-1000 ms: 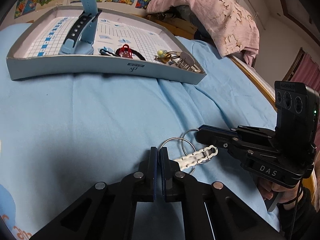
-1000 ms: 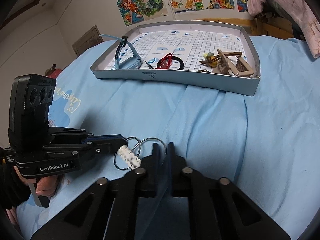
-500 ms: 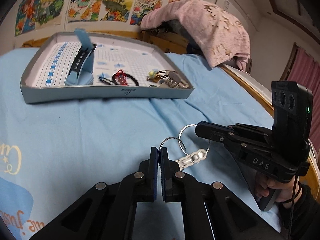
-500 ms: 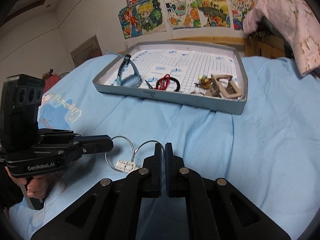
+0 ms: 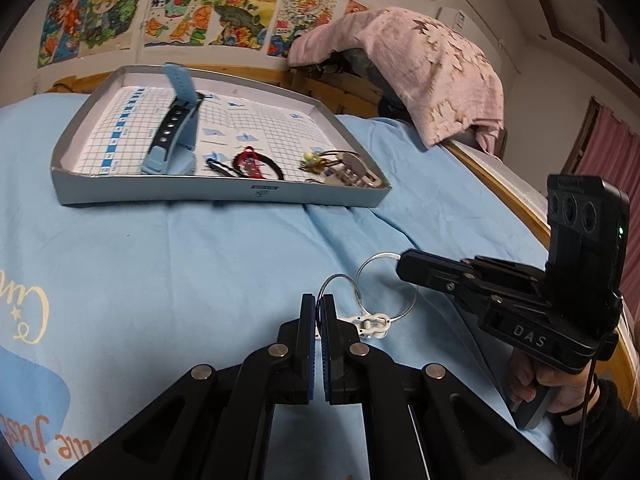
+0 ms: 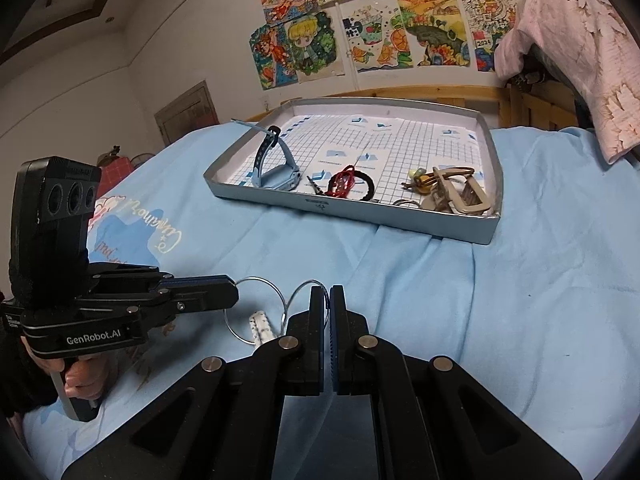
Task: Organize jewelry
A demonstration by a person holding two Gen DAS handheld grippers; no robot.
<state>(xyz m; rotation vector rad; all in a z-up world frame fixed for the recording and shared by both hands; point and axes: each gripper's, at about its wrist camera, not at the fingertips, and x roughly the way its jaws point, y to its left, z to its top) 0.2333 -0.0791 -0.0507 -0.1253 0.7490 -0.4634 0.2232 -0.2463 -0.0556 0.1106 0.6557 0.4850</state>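
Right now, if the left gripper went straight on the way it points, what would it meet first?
Probably the blue bedsheet: the left gripper, shut on a wire ring, tilts downward. The grey tray lies further along that line; depth is hard to judge.

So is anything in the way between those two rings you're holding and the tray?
Nothing visible blocks the path. Only bare blue bedsheet lies between the rings and the tray. The tray's low front wall must be cleared.

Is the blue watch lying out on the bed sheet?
No, the blue watch sits inside the grey tray, beside the hair ties.
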